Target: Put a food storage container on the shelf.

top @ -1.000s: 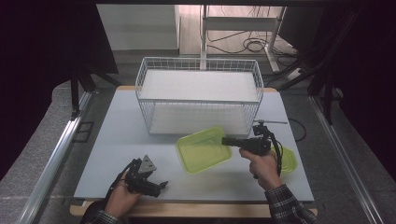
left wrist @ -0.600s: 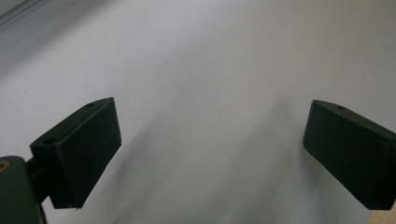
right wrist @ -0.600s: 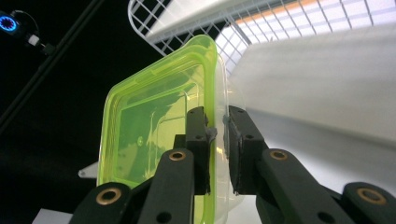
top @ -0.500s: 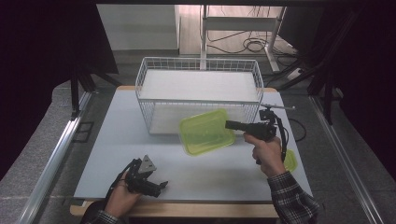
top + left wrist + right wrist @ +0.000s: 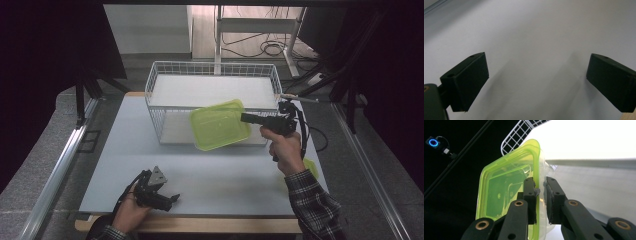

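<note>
A clear box with a lime green lid (image 5: pixel 219 124) hangs in the air at the front wall of the white wire basket (image 5: pixel 157 82). My right gripper (image 5: pixel 246 118) is shut on the box's right rim. In the right gripper view the two black jaws clamp the rim of the box (image 5: pixel 506 187), with my right gripper (image 5: pixel 540 192) pinching it edge-on and the basket's corner (image 5: pixel 520 131) behind. My left gripper (image 5: pixel 171 199) rests low on the table near the front left edge. Its jaws stand wide apart over bare tabletop, with nothing between them in the left gripper view (image 5: pixel 536 80).
The grey table top (image 5: pixel 225 175) spreads in front of the basket. A second lime green piece (image 5: pixel 311 166) peeks out behind the right forearm near the table's right edge. Metal rails run along both sides of the table, and cables lie on the floor behind.
My right gripper has lifted the green-lidded box off the table and carried it back toward the basket's front wall. The left gripper has stayed put.
</note>
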A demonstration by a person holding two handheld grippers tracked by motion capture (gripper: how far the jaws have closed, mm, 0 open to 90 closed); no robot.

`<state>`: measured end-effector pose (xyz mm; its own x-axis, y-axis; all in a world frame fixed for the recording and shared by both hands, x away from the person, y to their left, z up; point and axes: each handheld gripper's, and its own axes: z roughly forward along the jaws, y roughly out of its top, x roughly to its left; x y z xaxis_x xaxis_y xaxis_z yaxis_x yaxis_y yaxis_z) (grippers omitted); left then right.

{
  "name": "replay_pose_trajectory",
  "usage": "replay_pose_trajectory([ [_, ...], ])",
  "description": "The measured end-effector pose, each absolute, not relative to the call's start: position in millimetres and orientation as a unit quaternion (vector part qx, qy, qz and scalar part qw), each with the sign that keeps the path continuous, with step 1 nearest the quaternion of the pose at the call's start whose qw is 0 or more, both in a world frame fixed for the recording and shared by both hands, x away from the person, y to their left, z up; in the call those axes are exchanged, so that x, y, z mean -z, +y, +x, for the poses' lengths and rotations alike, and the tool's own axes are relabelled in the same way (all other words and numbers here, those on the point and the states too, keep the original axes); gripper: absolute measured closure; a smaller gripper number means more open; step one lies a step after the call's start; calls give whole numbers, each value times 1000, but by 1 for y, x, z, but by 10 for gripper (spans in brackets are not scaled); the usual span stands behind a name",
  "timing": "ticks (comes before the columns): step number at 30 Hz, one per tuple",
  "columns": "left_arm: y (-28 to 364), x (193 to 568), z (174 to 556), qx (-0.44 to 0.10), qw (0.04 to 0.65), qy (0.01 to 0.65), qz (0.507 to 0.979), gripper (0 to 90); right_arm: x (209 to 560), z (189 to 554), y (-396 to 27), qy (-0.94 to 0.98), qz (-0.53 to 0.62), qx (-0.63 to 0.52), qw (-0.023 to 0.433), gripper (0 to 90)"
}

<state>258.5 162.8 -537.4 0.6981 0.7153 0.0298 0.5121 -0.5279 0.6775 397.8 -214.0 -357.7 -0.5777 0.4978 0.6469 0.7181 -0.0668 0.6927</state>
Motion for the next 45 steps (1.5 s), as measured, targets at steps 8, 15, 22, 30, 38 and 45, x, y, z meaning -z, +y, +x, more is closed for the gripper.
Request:
replay_pose_trajectory([
  [8,163,537,258,-153,331,356,861,42,339,409,-209,-675,-449,582,71,799],
  [15,163,537,258,-154,330,356,860,43,331,420,-205,-673,-455,581,54,799],
  [22,162,537,258,-155,330,355,861,44,323,432,-201,-666,-462,584,43,799],
  [30,162,537,258,-156,328,355,862,44,312,443,-192,-666,-467,582,22,799],
  [38,162,537,258,-152,327,355,863,46,308,457,-188,-661,-480,577,3,799],
  [45,162,537,258,-152,327,355,863,46,307,465,-187,-657,-492,571,-12,798],
])
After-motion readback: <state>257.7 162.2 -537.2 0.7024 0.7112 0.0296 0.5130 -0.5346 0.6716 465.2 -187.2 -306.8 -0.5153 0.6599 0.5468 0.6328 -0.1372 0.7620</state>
